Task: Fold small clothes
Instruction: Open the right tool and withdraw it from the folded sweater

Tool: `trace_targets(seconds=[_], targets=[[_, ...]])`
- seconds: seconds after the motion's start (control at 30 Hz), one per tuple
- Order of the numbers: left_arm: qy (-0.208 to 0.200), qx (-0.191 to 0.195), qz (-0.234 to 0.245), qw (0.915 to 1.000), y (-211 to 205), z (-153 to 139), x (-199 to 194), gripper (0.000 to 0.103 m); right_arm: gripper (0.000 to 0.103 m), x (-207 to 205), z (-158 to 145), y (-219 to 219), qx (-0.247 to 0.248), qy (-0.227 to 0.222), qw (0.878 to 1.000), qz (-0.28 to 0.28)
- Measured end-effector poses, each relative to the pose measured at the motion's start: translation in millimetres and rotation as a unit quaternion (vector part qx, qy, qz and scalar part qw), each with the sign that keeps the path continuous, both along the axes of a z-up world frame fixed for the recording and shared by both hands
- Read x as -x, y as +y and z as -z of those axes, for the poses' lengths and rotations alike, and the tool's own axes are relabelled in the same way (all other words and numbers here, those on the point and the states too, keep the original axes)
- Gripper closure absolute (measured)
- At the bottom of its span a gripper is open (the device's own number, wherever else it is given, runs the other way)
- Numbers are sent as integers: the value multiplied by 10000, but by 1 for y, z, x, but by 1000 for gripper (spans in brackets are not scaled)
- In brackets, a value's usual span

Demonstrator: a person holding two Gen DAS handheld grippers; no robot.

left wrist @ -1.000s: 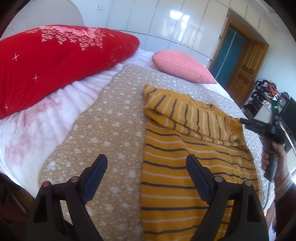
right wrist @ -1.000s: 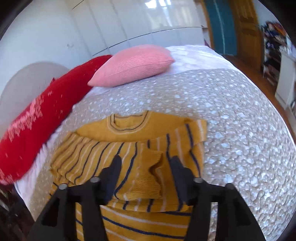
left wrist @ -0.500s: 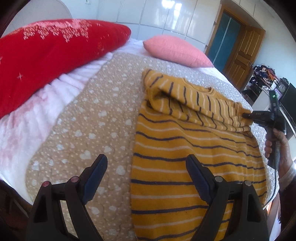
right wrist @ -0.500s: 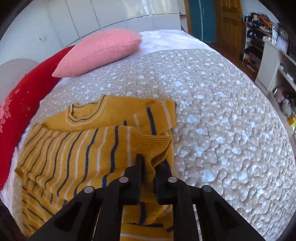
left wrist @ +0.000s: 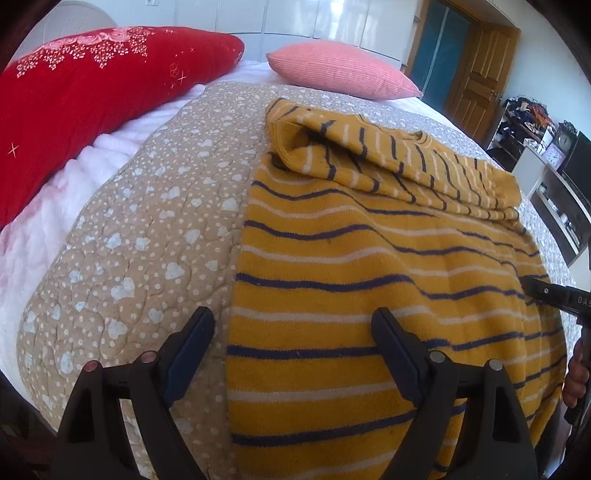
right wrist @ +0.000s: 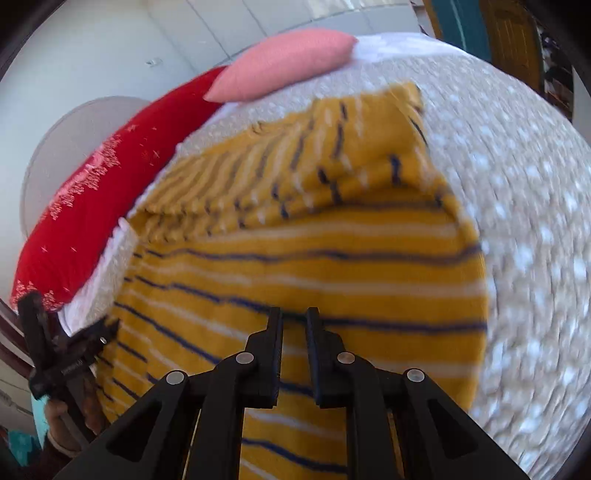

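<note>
- White glossy cupboard doors (left wrist: 332, 18) line the far wall, and a brown wooden door (left wrist: 476, 85) stands at the right end of them.
- Below them lies a bed under a beige quilted cover dotted with white hearts (left wrist: 147, 221).
- At the head of the bed rest a large red cushion with pink floral trim (left wrist: 92, 81) and a smaller pink ribbed pillow (left wrist: 340, 70), well apart from the clothing.
- On the quilt lies a mustard-yellow knitted sweater with navy and white stripes (left wrist: 369, 295), spread flat, hem toward the near edge.
- Its sleeves (left wrist: 388, 162) are folded across the chest, just below the neckline.
- The left gripper (left wrist: 291, 343) hovers low over the sweater's left side edge with its jaws spread wide and nothing between them; one finger is over the quilt, the other over the knit.
- The right gripper (right wrist: 294, 332) has its jaws nearly together over the sweater's right side; the view is blurred, and no fabric shows pinched between them.
- A hand (left wrist: 576, 376) on the right gripper's handle shows at the picture's edge.
</note>
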State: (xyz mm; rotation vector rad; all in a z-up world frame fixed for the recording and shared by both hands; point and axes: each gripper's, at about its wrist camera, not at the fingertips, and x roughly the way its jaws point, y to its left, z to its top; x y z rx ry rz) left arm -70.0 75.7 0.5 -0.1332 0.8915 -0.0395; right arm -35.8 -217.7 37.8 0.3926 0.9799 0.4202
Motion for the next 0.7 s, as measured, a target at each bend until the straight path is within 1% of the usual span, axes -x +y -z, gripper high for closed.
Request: trace_targets(seconds=[0.07,0.17,0.2,0.27,0.3,0.33,0.37,0.4,0.43,0.47,0.53,0.6,0.7], targets=[[-27,51,35,10000,0,3,0,8,89,10,8,-13,-427,8,9988,244],[-61,85,45,9999,-2,5,0,5,89,14,15,-26,-865,68,9947,552],[-42,43,45,10000,-3,5,-1,5,89,16,17,-28,-945,64,9934,644],[11,-41,40,10000,-5,5,-2,5,89,20,17,-26,-897,15,9933,725],[38,-80,41,10000,-6,5,-2,5,86,20,16,-24,-867,-26,9935,741],[85,-148,48,9998,-8,5,-3,5,78,21,14,-22,-908,-92,9931,734],[116,-188,50,9997,-9,5,-2,5,71,19,15,-16,-976,-141,9927,699],[149,-215,46,9996,-10,5,-2,5,56,20,13,-14,-1069,-205,9921,631],[167,-212,41,9996,-10,4,0,5,44,19,10,-11,-1103,-274,9921,539],[177,-193,35,9997,-10,3,1,5,40,19,8,-5,-1041,-306,9928,510],[172,-119,10,9998,-9,1,6,5,28,19,4,5,-901,-352,9940,502],[126,-42,-7,9999,-6,-1,14,5,21,20,2,13,-754,-417,9953,443],[41,10,-58,10000,-3,-5,27,11,21,20,0,27,-322,-454,9979,344]])
